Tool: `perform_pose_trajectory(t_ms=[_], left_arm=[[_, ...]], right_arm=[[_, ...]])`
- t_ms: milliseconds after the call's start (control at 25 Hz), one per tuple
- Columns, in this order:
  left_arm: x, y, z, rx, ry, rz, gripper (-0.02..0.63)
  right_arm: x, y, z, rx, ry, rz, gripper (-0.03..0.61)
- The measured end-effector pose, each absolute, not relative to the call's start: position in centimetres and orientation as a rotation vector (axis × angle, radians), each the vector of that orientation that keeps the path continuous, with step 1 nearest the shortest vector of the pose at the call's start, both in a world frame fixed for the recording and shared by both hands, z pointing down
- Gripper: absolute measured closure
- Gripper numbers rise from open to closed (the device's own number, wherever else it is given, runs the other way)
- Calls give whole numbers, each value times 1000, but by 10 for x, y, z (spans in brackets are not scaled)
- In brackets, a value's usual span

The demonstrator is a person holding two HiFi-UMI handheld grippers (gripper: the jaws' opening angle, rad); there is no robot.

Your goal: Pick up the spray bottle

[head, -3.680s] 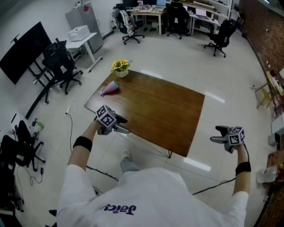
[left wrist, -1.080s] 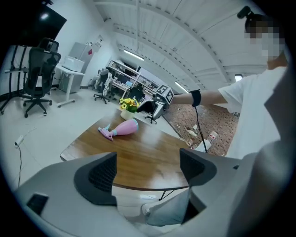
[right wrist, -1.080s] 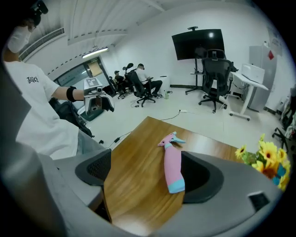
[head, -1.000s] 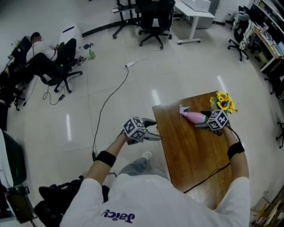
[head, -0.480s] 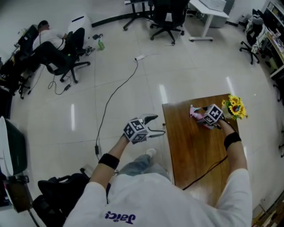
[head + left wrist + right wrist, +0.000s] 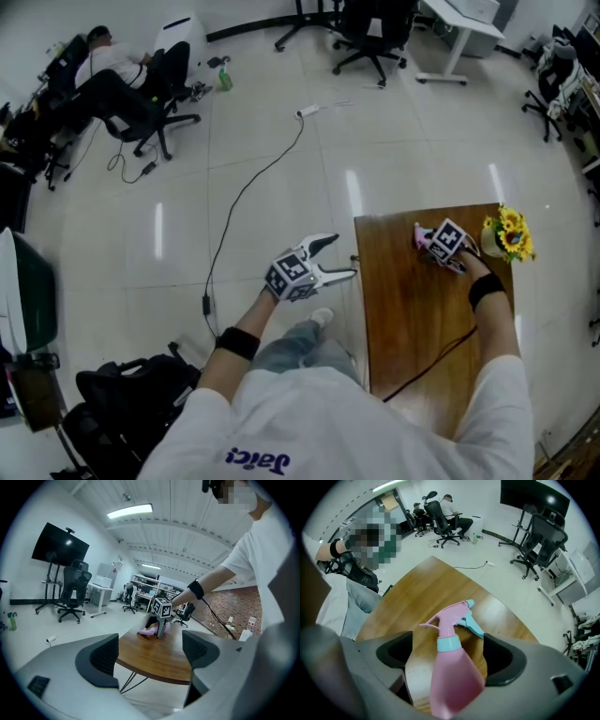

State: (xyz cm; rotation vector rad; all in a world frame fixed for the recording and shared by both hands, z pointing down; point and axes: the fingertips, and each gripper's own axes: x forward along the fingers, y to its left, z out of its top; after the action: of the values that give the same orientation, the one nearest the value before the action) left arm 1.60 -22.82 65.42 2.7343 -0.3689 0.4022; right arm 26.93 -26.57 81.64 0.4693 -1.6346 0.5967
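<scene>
The pink plastic spray bottle (image 6: 454,679) with a pale-blue collar lies on the brown wooden table (image 6: 412,319). Its body sits between the right gripper's (image 6: 447,653) jaws, which are spread around it. The left gripper (image 6: 150,651) hangs beside the table with its jaws apart and empty.

In the head view the right tongs (image 6: 436,244) cover most of the spray bottle (image 6: 420,234); only its pink end shows. In the right gripper view its base is cut off behind the tongs' body. In the left gripper view it is tiny and half hidden. The person's (image 6: 356,422) torso hides the desk's (image 6: 403,309) near edge.
</scene>
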Motion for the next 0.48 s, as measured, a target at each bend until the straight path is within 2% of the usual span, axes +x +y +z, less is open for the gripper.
perform_pose_trajectory(t_ms=[280, 320, 440, 480], left_arm=[[24, -230, 637, 2771, -417, 316, 189], [25, -230, 634, 2773, -420, 301, 189], [27, -229, 627, 2777, -429, 266, 189], [28, -229, 625, 2778, -432, 257, 189]], right_arm=[[252, -288, 819, 481, -1698, 447, 94], [250, -289, 818, 488, -1701, 430, 109], [285, -274, 819, 552, -1496, 460, 267], [292, -271, 820, 570, -1455, 468, 267]])
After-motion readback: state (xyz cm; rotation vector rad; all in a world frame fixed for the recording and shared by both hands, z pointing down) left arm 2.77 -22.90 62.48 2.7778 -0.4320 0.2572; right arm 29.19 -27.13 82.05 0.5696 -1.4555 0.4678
